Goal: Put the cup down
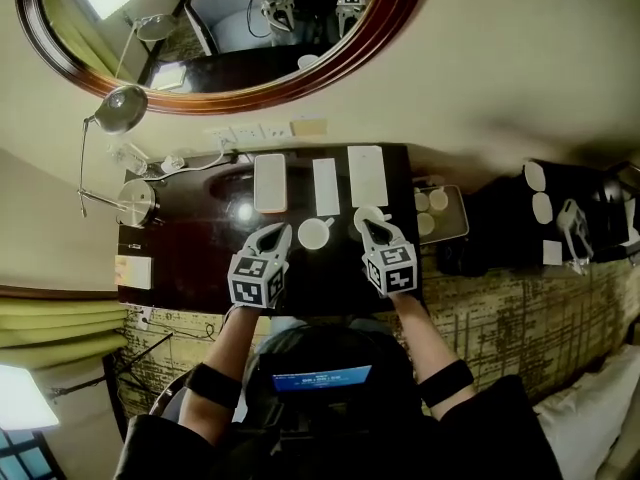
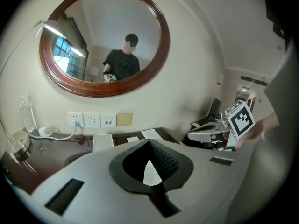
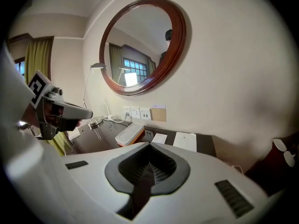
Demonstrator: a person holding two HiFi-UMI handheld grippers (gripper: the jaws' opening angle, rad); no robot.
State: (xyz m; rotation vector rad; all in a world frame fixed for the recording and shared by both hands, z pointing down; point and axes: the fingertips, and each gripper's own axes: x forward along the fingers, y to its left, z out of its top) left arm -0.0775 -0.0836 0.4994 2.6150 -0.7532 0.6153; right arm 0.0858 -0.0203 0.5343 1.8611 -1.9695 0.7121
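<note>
White cup [image 1: 315, 233] stands upright on the dark desk [image 1: 190, 253], held by neither gripper. Left gripper [image 1: 278, 236] is just left of the cup, jaws closed tight on nothing. Right gripper [image 1: 372, 230] is just right of the cup, jaws also pressed together and empty. White box [image 1: 270, 183] and two white cards [image 1: 326, 186] lie behind the cup. Oval mirror [image 1: 220, 38] hangs on the wall beyond the cup.

Oval wood-framed mirror [image 1: 225, 33] above dark desk [image 1: 190, 243]
</note>
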